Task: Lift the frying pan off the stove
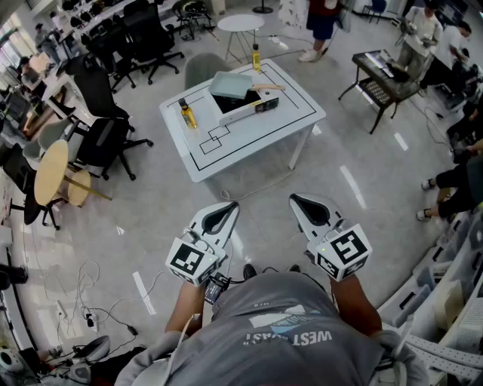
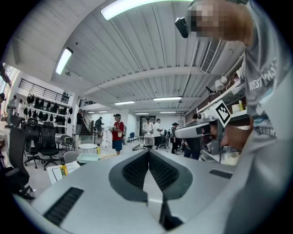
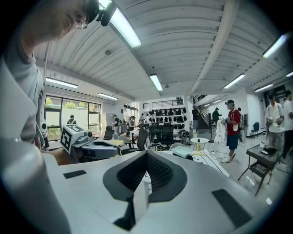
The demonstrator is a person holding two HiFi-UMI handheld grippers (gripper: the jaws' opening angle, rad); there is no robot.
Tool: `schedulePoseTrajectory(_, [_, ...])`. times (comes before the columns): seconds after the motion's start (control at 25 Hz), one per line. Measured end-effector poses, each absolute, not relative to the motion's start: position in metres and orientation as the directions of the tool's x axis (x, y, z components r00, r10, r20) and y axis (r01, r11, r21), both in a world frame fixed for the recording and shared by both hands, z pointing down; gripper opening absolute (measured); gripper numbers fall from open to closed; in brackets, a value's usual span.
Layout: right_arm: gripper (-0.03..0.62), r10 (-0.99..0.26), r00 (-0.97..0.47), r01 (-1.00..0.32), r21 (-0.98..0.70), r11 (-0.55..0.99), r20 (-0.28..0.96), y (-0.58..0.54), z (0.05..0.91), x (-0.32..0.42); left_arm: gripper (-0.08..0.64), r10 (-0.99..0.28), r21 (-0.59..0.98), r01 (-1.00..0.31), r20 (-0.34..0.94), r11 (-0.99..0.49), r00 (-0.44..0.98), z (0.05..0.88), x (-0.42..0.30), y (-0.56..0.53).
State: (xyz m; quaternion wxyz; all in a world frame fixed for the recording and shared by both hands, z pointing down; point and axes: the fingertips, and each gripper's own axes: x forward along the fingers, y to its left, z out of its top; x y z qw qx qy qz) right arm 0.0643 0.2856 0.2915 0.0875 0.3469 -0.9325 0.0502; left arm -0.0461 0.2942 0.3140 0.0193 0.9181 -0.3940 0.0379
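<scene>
Bare floor (image 1: 162, 215) up to the white table (image 1: 260, 124); office chairs (image 1: 106, 139) at left.

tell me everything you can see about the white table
The white table has a square, smooth top marked with thin black outlines. It rests on white legs and stands level on the pale floor, well ahead of the person and apart from them. On its far side a pale green tray lies over a dark flat unit, and a yellow bottle stands upright near its left edge.

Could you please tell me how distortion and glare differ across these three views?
Head view: evenly lit, sharp, with the floor bowing outward around the white table. Left gripper view: strong fisheye, black corners, ceiling light blown out. Right gripper view: same fisheye; light strip glares.
</scene>
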Motion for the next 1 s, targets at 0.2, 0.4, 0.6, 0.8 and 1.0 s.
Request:
schedulePoseTrajectory(0.2, [0.009,-0.641,-0.740,-0.660,-0.037,0.750,0.203,0.2817,0.2964,0.0627,0.000,-0.722,-0.001,-0.724,0.088,-0.689,0.687,0.3174,-0.0502,0.2895])
schedulePoseTrajectory(0.4, [0.009,-0.638,-0.741,-0.659,-0.040,0.751,0.208,0.2810,0.2970,0.0607,0.000,-0.724,0.001,-0.727,0.098,-0.686,0.683,0.3178,-0.0516,0.2875])
schedulePoseTrajectory(0.6, [0.009,-0.641,-0.738,-0.663,-0.046,0.747,0.211,0.2780,0.3005,0.0616,0.000,-0.717,-0.002,-0.720,0.096,-0.694,0.691,0.3217,-0.0509,0.2853])
schedulePoseTrajectory(0.8, [0.009,-0.642,-0.736,-0.666,-0.056,0.744,0.214,0.2778,0.3000,0.0602,0.000,-0.721,0.005,-0.726,0.107,-0.688,0.684,0.3197,-0.0529,0.2842])
schedulePoseTrajectory(1.0, [0.009,-0.642,-0.734,-0.667,-0.059,0.742,0.222,0.2757,0.3010,0.0579,0.000,-0.717,0.007,-0.723,0.116,-0.691,0.687,0.3218,-0.0552,0.2831])
